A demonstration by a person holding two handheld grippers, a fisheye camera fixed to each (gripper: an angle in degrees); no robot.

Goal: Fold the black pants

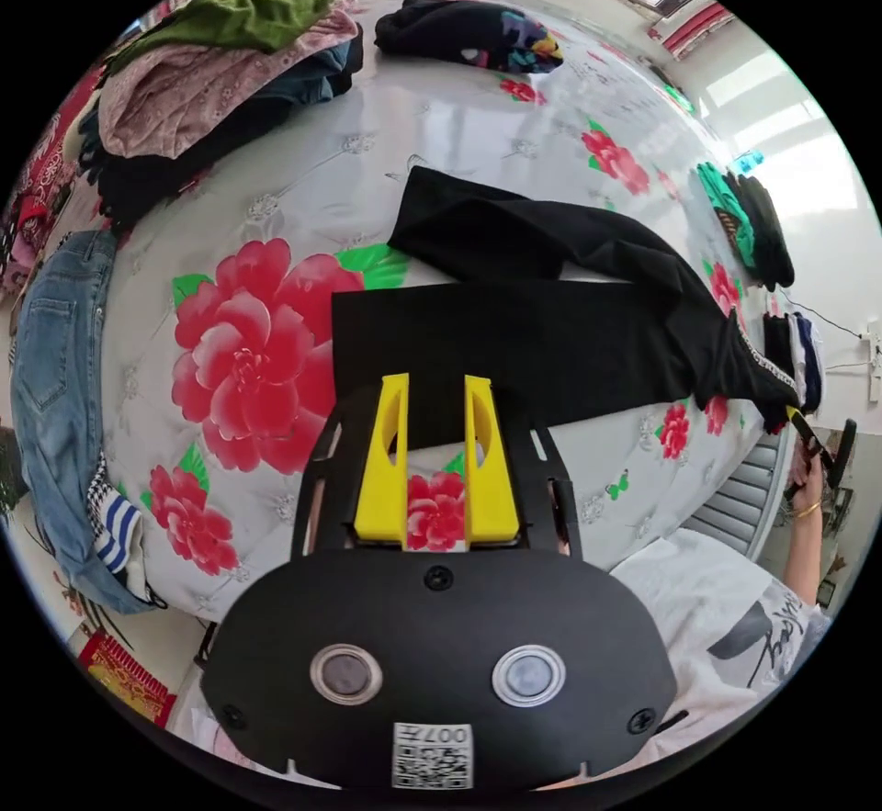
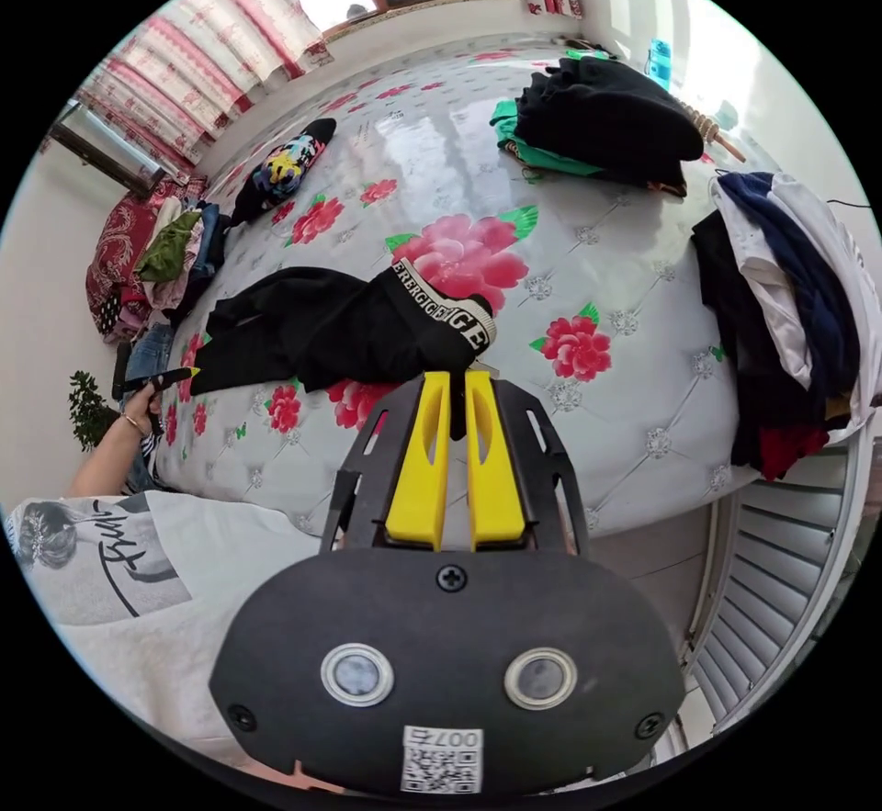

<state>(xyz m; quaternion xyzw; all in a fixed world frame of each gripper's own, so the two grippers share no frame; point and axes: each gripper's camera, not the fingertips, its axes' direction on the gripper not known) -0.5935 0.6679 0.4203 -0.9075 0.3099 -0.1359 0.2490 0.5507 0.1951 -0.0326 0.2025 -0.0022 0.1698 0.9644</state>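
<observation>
**Two yellow-jawed grippers at the black pants on a flowered bed**

Nearest the lens in the left gripper view, the left gripper (image 1: 436,388) holds its two yellow jaws parallel with a clear gap between them, tips at the near hem of one trouser leg; nothing shows pinched between them.

Largest in the room is the bed (image 1: 459,127), covered in a glossy white quilted sheet printed with big red flowers. Across its near part lie the black pants (image 1: 542,333), spread lengthwise, one leg flat and squared, the other angled away from it above. Their waistband, with white lettering, reaches the right gripper (image 2: 457,386), whose jaws stand nearly together with dark cloth in the thin slit between them; they appear clamped on the waist end.

A heap of clothes (image 1: 220,85) in green, pink and dark colours sits at the far corner of the bed. Blue jeans (image 1: 60,370) hang over one edge. A dark pile (image 2: 606,118) on green cloth and a mixed navy-and-white stack (image 2: 790,297) lie near the other edge. A small black garment with bright colours (image 1: 478,32) rests apart, far across the bed.
</observation>
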